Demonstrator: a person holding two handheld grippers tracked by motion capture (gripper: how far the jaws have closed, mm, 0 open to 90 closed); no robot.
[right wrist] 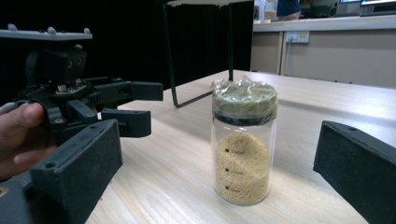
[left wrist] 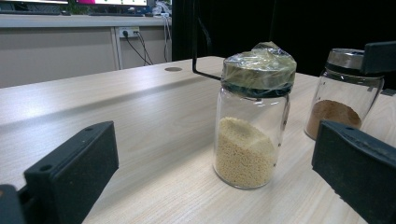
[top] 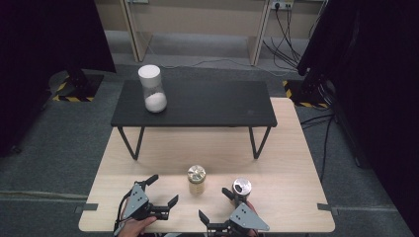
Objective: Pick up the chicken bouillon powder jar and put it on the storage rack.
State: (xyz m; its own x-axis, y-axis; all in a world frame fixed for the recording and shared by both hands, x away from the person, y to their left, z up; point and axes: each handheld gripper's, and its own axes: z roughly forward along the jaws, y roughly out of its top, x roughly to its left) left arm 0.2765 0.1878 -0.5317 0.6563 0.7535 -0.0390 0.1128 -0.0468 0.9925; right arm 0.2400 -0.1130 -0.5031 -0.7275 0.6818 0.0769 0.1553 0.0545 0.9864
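A glass jar of yellow grains [top: 196,179], its lid wrapped in clear film, stands upright near the front middle of the wooden table [top: 286,148]. My left gripper [top: 162,191] is open just left of it, not touching. In the left gripper view the grain jar [left wrist: 250,121] stands ahead, framed by that gripper's [left wrist: 215,144] wide jaws. My right gripper [top: 216,205] is open, to the front right of the jar. In the right gripper view the grain jar [right wrist: 243,144] stands ahead of that gripper [right wrist: 219,144], with the left gripper [right wrist: 116,109] beyond it.
A silver-lidded jar of brown powder [top: 242,187] stands right of the grain jar, close to my right gripper; the brown-powder jar [left wrist: 343,98] is upright. A low black table [top: 197,103] spans the far half, with a white-capped container [top: 152,89] on its left end.
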